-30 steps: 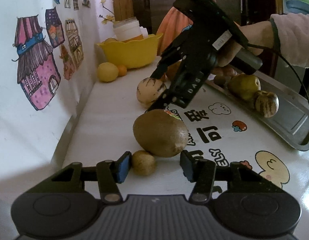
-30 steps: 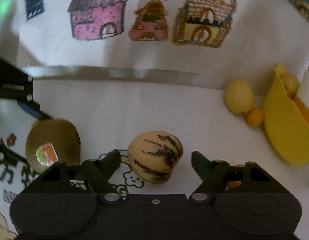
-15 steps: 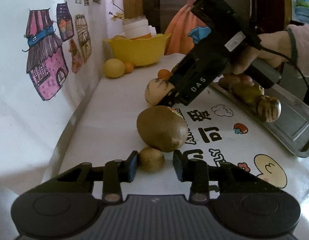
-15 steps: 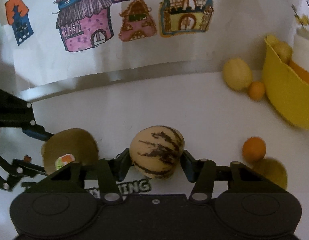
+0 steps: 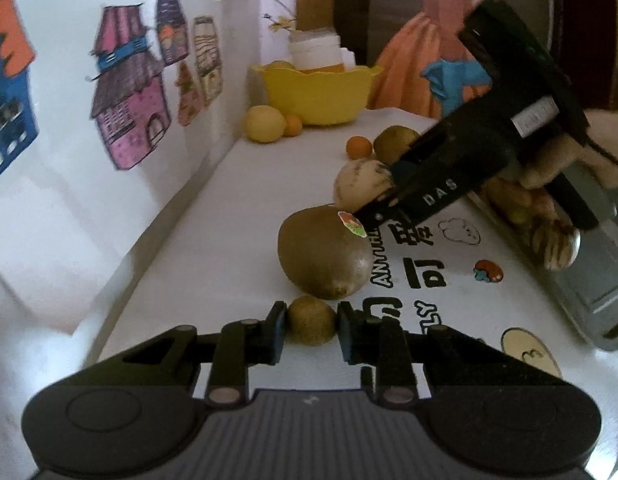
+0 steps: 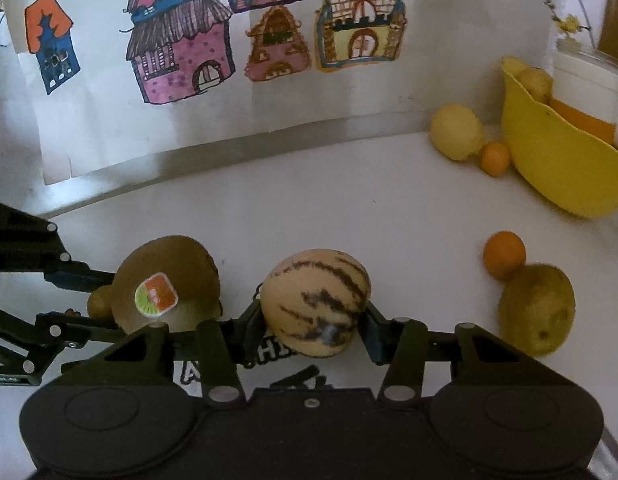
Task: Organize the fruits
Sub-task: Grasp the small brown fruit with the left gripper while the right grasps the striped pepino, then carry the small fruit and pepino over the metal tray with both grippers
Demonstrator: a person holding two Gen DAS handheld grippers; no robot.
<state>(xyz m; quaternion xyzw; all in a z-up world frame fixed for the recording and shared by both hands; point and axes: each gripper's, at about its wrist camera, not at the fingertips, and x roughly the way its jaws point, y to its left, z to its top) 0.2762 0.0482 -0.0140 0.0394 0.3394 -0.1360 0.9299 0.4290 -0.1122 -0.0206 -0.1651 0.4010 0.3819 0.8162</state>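
Left black two-finger gripper [image 5: 312, 326], wide a second ago, now clamped on the small round brown fruit [image 5: 311, 320] at lower centre. Right black gripper [image 6: 313, 326], jaws just closing, now pressed on the cream purple-striped melon [image 6: 315, 300], centre frame. Upper right: yellow plastic bowl [image 6: 557, 164] with a yellowish fruit and white jar. Right edge: grey metal tray [image 5: 589, 276] with a striped melon, other fruit blurred.

- "DAS" in pale letters on the side of the right gripper [image 5: 383, 196].
- Bold black Chinese characters, including "可", and the letters "LY" on the white table cover [image 5: 425, 276], just beyond the left claw.
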